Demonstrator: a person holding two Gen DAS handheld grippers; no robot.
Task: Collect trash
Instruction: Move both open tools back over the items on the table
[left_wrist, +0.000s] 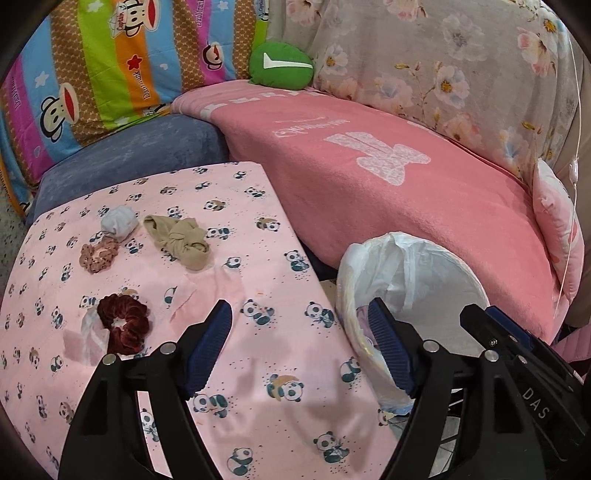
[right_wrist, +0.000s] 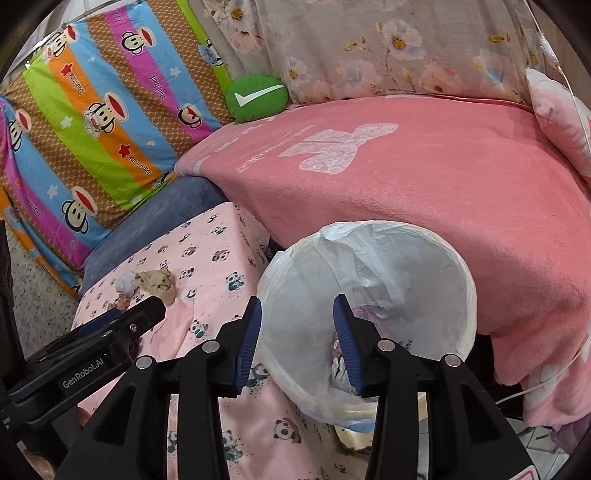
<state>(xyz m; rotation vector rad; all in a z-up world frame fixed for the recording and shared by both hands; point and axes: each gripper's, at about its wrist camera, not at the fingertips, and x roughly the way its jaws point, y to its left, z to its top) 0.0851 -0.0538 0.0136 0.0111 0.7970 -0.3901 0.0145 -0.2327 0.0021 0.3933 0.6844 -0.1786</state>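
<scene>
Both grippers angled down over the bin's edge

The left gripper (left_wrist: 299, 347) hung empty, jaws wide, straddling panda cloth (left_wrist: 236, 369) and lined trash bin (left_wrist: 461, 273); the right gripper (right_wrist: 297, 343) stood parted and empty above that bin, crumpled trash (right_wrist: 341, 363) lying inside.

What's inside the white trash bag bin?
The bin has a white plastic bag liner. At its bottom lie some crumpled white and pinkish scraps, partly hidden by the right gripper. What exactly they are cannot be told.
</scene>
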